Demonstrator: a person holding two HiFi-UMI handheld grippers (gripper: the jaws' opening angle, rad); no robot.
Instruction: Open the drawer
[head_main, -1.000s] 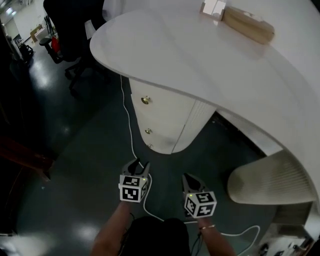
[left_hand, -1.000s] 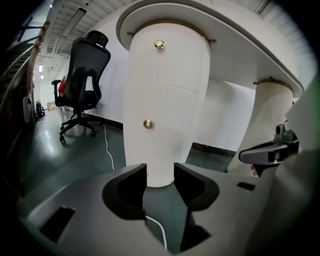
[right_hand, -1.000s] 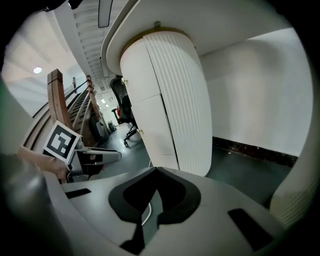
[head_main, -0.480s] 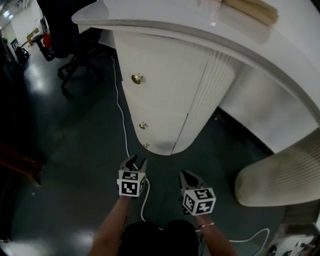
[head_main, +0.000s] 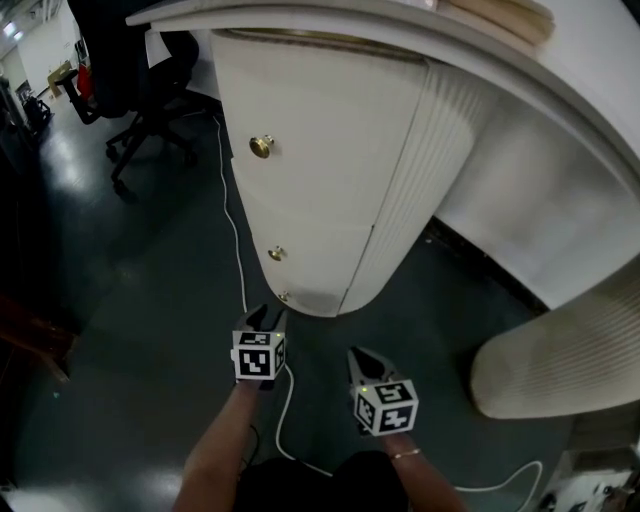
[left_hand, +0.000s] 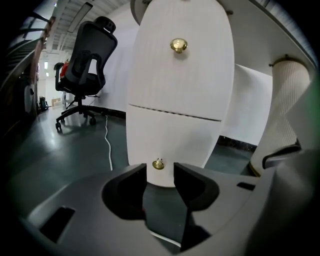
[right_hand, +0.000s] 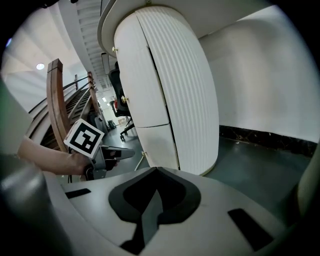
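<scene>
A white rounded drawer cabinet (head_main: 320, 180) stands under the desk, with three brass knobs one above the other: top knob (head_main: 260, 147), middle knob (head_main: 276, 254), bottom knob (head_main: 284, 296). My left gripper (head_main: 268, 316) is low over the floor, just short of the bottom knob, and open. In the left gripper view the bottom knob (left_hand: 158, 164) sits straight ahead in the gap of the left gripper (left_hand: 160, 172), apart from both jaws. My right gripper (head_main: 356, 354) hangs to the right, away from the knobs; in its own view the right gripper (right_hand: 156, 189) is shut on nothing.
A black office chair (head_main: 130, 70) stands at the back left. A white cable (head_main: 235, 240) runs over the dark floor beside the cabinet. A ribbed white column (head_main: 545, 365) stands at the right. The desk top (head_main: 560, 70) overhangs the cabinet.
The head view has dropped and come closer, so the cabinet front shows larger. The left gripper has moved forward toward the bottom knob; the right gripper has shifted slightly left.
</scene>
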